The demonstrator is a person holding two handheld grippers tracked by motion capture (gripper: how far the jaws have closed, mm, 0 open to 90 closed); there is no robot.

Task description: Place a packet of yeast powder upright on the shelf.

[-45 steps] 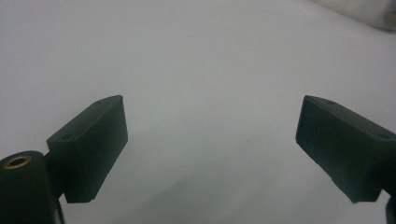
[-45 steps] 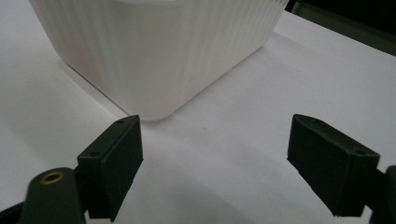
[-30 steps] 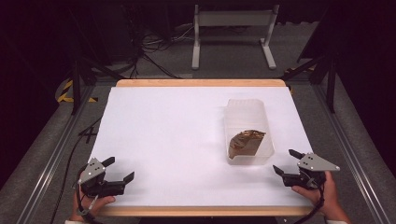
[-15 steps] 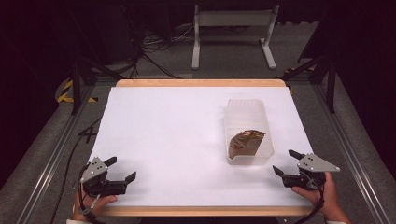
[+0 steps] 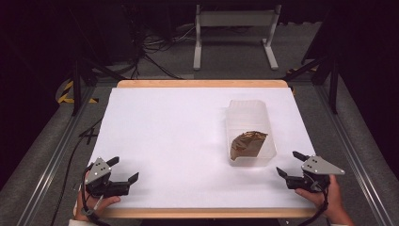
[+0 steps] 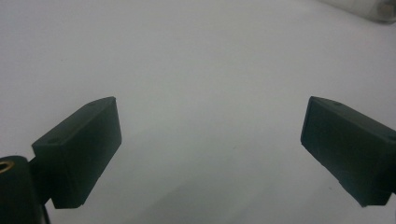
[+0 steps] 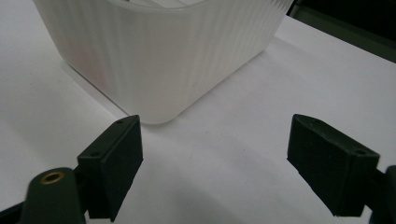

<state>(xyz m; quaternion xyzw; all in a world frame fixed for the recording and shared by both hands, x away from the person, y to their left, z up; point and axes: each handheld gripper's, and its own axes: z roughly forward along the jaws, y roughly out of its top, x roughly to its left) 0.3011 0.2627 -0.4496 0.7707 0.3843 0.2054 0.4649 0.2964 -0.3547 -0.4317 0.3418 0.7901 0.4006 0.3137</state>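
Both jaws wide on my left gripper and right gripper, lower corners; ribbed tub centre-right holds brown item.

High view: fixed above the near edge of the tabletop, facing forward and down, far enough back to take in the whole white surface, the floor beyond it, and both tongs at the near corners.

Left gripper view: mounted on the left tongs, low and close to the tabletop, looking along its parted jaws; the clear tub sits at the far upper right edge.

Right gripper view: mounted on the right tongs, low, facing the tub's ribbed corner at close range.

Shared ground: the tub and the white surface around it appear in all three views.
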